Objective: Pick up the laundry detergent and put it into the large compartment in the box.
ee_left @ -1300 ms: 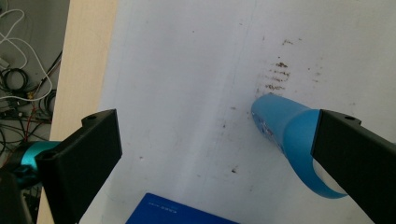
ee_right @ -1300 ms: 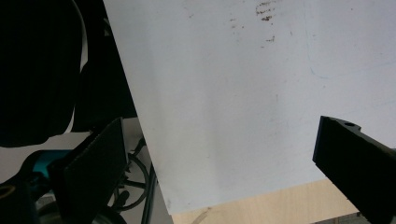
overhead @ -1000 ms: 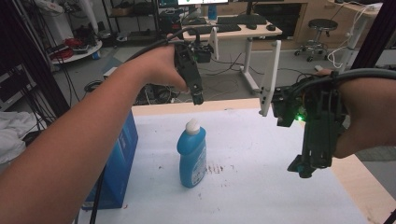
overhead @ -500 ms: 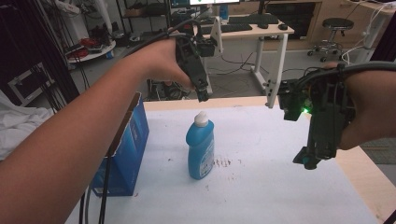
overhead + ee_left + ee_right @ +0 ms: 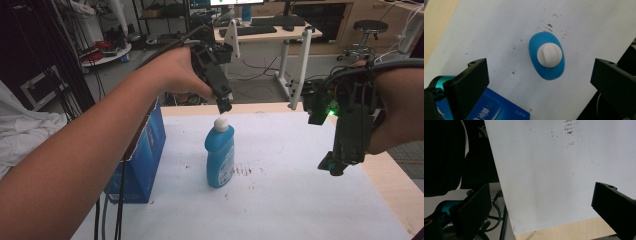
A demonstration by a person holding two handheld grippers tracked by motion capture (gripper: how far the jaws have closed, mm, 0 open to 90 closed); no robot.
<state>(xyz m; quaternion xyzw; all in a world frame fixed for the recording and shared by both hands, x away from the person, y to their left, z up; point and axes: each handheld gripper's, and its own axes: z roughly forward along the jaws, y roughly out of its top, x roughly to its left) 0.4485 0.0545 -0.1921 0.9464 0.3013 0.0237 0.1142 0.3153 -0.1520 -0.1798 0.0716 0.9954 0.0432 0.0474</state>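
left claw spread wide above blue bottle, right claw also wide

Bottles: one blue bottle with one white cap
Boxes: one blue box
Grippers: two, a left gripper and a right gripper
Tables: one table
Jaws: two on each gripper
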